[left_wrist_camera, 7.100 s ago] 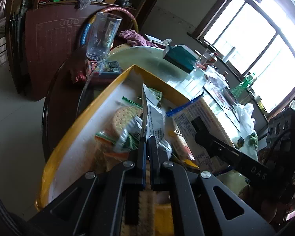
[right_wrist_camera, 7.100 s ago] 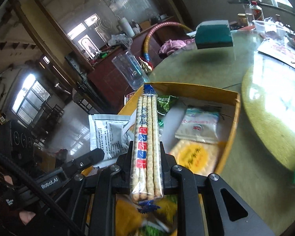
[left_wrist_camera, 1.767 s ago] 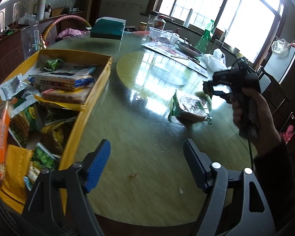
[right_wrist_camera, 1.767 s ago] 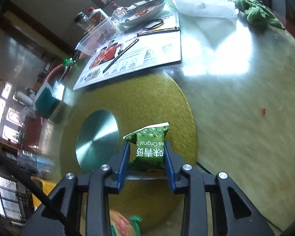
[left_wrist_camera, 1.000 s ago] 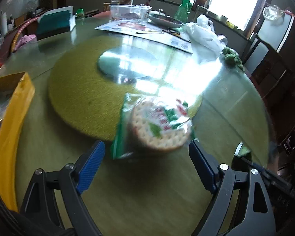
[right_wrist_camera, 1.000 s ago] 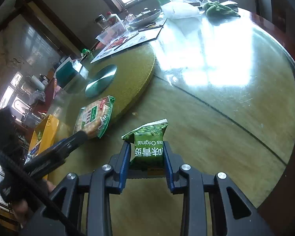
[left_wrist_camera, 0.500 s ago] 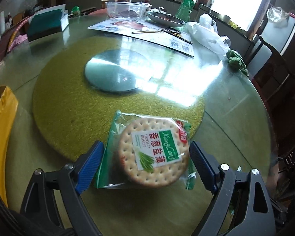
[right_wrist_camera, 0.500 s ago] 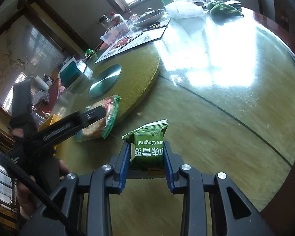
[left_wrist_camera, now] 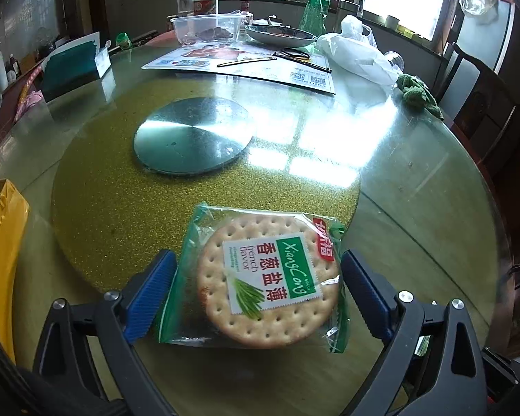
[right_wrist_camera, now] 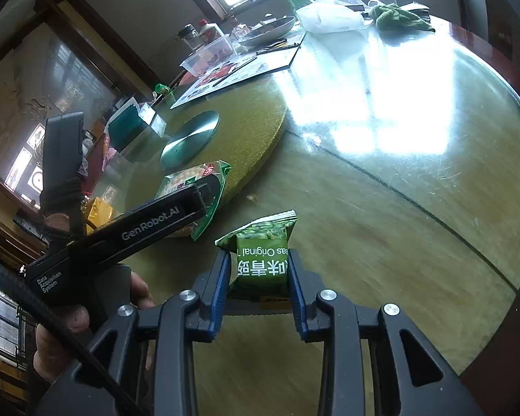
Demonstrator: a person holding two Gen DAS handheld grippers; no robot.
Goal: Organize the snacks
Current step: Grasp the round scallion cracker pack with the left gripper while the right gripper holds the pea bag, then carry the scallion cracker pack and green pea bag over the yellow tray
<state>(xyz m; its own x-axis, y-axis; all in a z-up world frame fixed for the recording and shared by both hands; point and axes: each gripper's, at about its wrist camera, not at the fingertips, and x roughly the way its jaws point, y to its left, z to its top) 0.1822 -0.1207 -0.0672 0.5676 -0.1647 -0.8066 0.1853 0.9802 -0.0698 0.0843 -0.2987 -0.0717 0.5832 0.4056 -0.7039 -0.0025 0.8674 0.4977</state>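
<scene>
Yellow box (left_wrist_camera: 3, 242) at 9 o'clock, contents hidden. Left gripper (left_wrist_camera: 256, 287) jaws wide, opening, astride cracker pack (left_wrist_camera: 263, 280) lying on glass table (left_wrist_camera: 416, 180), pads untouching. Right gripper (right_wrist_camera: 259, 277) clamps green snack packet (right_wrist_camera: 261, 256).

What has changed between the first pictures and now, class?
The left gripper let go of its white sachet, left the yellow tray and now straddles the round cracker packet, jaws opening. The right gripper swapped its biscuit-stick pack for the small green snack packet. Table clutter unchanged.
</scene>
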